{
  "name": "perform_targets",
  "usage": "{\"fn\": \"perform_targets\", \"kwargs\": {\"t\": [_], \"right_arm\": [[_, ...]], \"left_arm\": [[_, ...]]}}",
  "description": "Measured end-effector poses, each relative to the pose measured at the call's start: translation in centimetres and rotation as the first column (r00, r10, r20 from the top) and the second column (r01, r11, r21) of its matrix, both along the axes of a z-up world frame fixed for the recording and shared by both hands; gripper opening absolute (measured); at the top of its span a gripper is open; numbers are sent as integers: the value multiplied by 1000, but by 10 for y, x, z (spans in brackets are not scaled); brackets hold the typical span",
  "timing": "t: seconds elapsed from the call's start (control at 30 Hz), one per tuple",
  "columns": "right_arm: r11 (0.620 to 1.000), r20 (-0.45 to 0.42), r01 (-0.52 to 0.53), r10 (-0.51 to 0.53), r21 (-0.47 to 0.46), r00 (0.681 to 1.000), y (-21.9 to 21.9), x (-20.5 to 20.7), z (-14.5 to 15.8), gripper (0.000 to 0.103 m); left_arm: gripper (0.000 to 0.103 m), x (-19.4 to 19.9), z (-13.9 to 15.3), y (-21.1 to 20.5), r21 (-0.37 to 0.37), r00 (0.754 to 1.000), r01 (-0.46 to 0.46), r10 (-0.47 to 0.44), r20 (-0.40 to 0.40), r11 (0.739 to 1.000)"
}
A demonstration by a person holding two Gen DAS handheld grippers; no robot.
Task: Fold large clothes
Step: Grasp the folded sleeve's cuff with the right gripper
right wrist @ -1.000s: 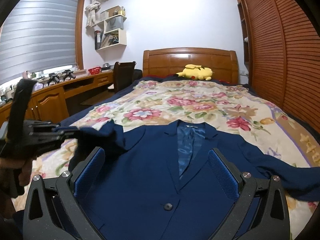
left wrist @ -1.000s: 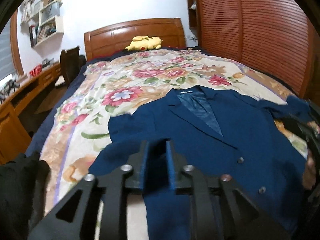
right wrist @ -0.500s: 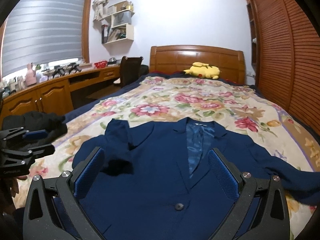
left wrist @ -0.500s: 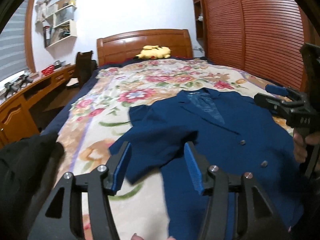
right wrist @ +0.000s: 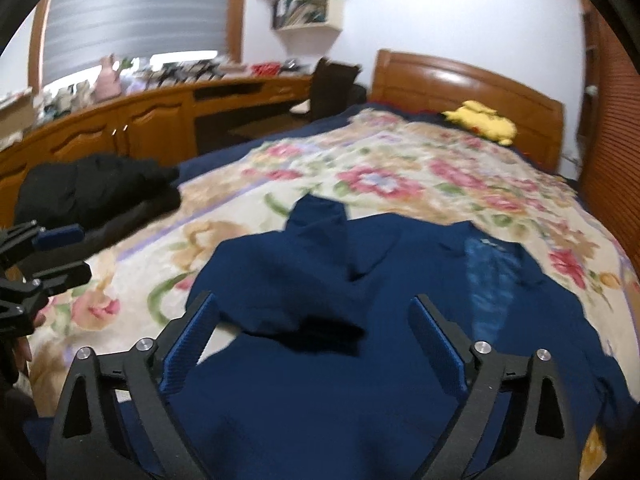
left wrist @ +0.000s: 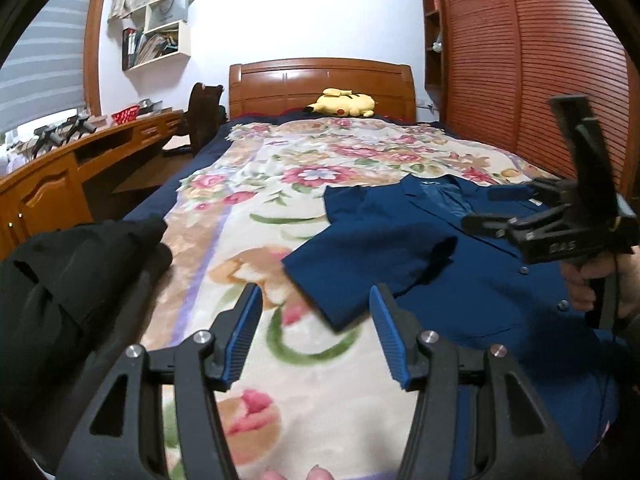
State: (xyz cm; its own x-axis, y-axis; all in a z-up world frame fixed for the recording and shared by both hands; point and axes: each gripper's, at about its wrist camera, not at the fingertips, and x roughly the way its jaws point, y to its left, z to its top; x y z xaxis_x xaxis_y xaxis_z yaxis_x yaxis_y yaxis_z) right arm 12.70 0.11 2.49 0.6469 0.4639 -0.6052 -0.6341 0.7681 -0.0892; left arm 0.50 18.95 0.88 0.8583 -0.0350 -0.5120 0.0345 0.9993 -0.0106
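With the jacket [left wrist: 460,276] face-up on the bed [left wrist: 256,208], one sleeve [left wrist: 372,264] folded in, both grippers free, L [left wrist: 316,336] just opened, R [right wrist: 316,340] narrowing slightly, you prob. need the other sleeve next.

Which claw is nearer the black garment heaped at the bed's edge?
Left. The left claw hangs beside the black garment; the right claw is over the navy jacket.

Right view blurred throughout. Jacket [right wrist: 320,380] hem hidden beneath the right fingers [right wrist: 192,340]; lower part cut off right of the left fingers [left wrist: 390,340]. Shelf [left wrist: 156,32] contents unreadable.
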Motion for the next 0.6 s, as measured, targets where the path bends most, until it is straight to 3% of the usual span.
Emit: {"fn": "perform_targets", "kwargs": {"t": [0.3,0.6], "right_arm": [[991,-133,-113,103,-70,986,64,31,-50,77],[962,-211,-230,197,-148,958,106,32,-86,76]], "left_arm": [[55,-3,-2,24,-23,1000,-27,28,7,999],[56,-5,-2,30,-26,999,-33,34,15,999]]}}
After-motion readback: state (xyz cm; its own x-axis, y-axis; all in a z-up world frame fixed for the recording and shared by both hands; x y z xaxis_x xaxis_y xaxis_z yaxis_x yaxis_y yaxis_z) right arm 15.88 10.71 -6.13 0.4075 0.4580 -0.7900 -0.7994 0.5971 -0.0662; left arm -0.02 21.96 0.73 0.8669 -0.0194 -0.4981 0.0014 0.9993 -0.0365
